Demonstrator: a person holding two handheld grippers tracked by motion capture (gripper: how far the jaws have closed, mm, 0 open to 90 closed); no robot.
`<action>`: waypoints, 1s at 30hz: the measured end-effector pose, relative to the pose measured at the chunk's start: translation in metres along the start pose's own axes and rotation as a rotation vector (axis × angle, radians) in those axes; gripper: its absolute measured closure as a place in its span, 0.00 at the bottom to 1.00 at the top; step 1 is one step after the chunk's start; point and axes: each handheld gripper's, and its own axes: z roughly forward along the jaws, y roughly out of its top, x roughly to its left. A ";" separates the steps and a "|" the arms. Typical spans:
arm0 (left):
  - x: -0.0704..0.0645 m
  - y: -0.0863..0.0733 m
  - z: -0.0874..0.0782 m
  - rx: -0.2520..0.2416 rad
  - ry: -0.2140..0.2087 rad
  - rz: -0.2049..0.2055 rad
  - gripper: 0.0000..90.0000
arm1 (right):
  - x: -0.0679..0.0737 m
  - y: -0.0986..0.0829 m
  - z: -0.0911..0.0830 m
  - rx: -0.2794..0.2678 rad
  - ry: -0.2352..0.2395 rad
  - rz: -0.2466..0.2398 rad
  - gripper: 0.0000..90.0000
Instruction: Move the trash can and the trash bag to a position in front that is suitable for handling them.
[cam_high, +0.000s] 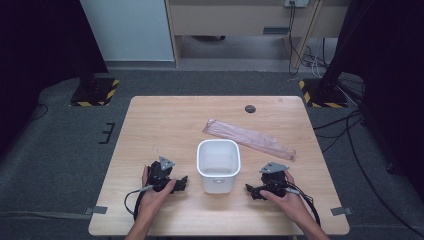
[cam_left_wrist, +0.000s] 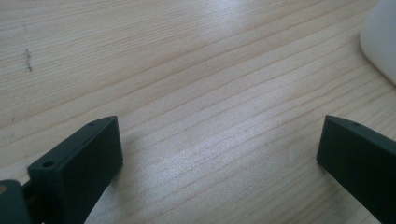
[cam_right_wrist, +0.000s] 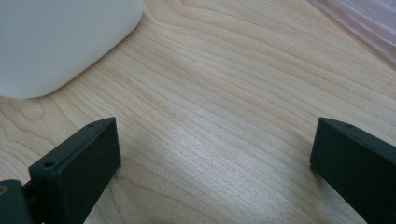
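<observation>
Tub (cam_high: 218, 165), white and open at the top, stands upright on the wooden surface (cam_high: 165, 125), a little nearer the near edge than the far one and about midway between the left and right edges. It looks bare inside in the high view. Behind it and to its right, a long pinkish bag (cam_high: 248, 138) lies flat, slanting from the middle of the surface toward the right edge; its near side comes close to the tub's far right corner, though I cannot tell if they touch.

Left tongs (cam_high: 181, 183) rest on the surface just left of the tub, held by the left hand (cam_high: 156, 192). In the left gripper view the 2 jaws stand wide apart over bare wood, gripping nothing, with the tub's wall (cam_left_wrist: 380, 39) at the upper right.

Right tongs (cam_high: 251, 190) rest just right of the tub, held by the right hand (cam_high: 284, 196). In the right gripper view those jaws are spread wide too, holding nothing, with the tub (cam_right_wrist: 60, 42) at upper left and the bag (cam_right_wrist: 364, 25) at upper right.
</observation>
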 end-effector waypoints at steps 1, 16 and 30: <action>0.000 0.001 0.000 0.005 -0.002 0.003 0.00 | 0.000 0.000 0.000 0.000 0.000 0.000 0.02; -0.024 0.005 -0.029 -0.027 -0.064 0.101 0.09 | 0.022 0.012 -0.011 -0.051 0.035 -0.093 0.12; -0.063 0.016 -0.045 -0.091 -0.103 0.169 0.11 | 0.043 0.036 -0.043 -0.200 0.119 -0.128 0.20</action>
